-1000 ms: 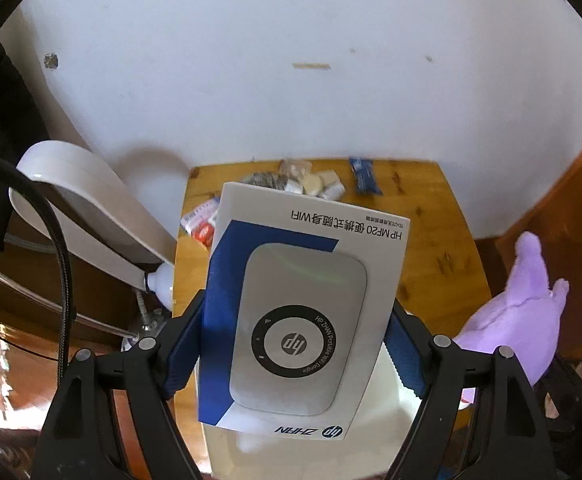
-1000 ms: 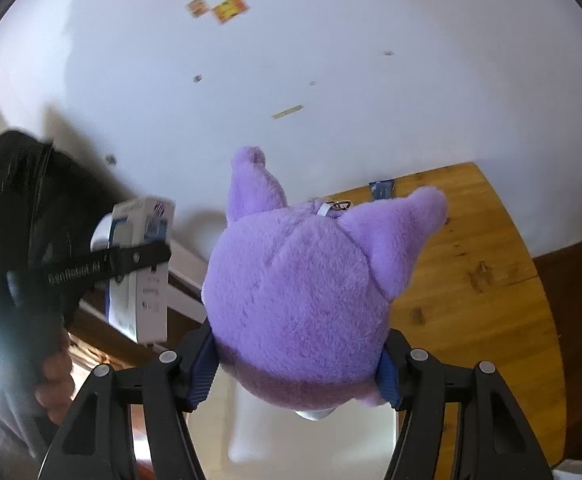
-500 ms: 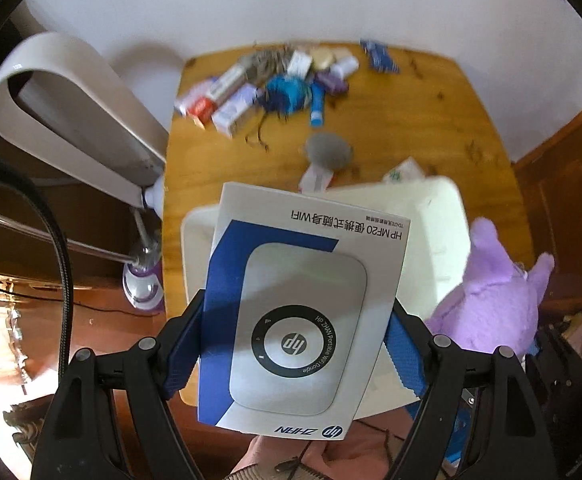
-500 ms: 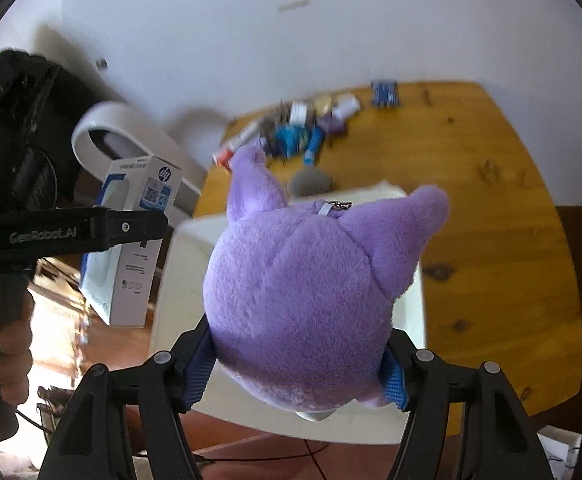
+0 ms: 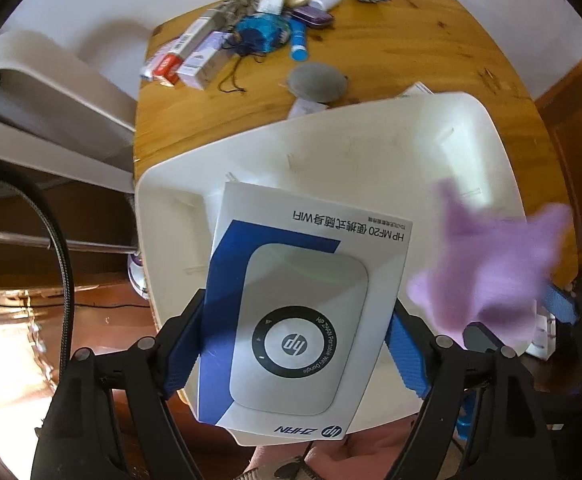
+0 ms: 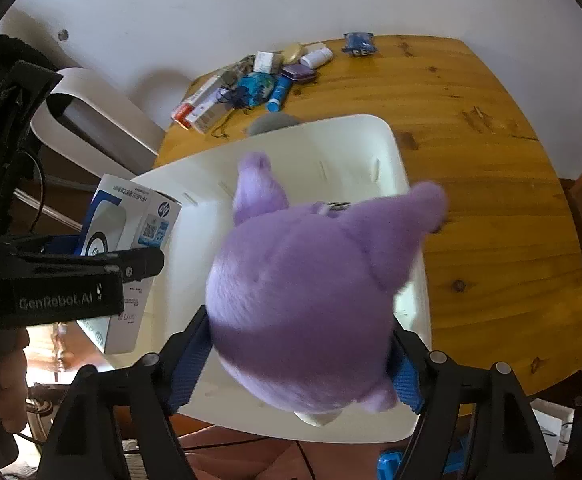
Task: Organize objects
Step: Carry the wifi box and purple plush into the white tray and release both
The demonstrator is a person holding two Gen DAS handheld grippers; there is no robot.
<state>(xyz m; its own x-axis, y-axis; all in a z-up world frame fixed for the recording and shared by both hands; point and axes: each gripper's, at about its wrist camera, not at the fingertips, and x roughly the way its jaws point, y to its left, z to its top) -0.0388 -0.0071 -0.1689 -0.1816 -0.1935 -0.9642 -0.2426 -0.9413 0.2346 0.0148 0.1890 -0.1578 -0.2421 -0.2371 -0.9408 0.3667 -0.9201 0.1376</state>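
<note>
A white and blue HP WiFi box [image 5: 303, 300] stands upright between the pads of my left gripper [image 5: 295, 346], which is shut on it above the left end of the white plastic bin [image 5: 371, 148]. In the right wrist view the box [image 6: 131, 216] hangs at the bin's left rim. My right gripper [image 6: 299, 364] points down over the bin [image 6: 351, 140]. Its jaws are opening, and the purple plush toy [image 6: 311, 280] between them is blurred and slipping free. The left wrist view also shows the plush [image 5: 491, 264] as a blur over the bin's right end.
The bin sits on a wooden table [image 6: 491, 200]. A heap of small boxes, tubes and a blue pouch [image 5: 251, 36] lies at the table's far left. A grey round pouch [image 5: 317, 82] lies just behind the bin. A white curved appliance [image 5: 51, 92] stands left of the table.
Both grippers tipped from facing the wall to facing down and sank over the bin. The right jaws widened, and the plush now blurs and shifts forward between them.
</note>
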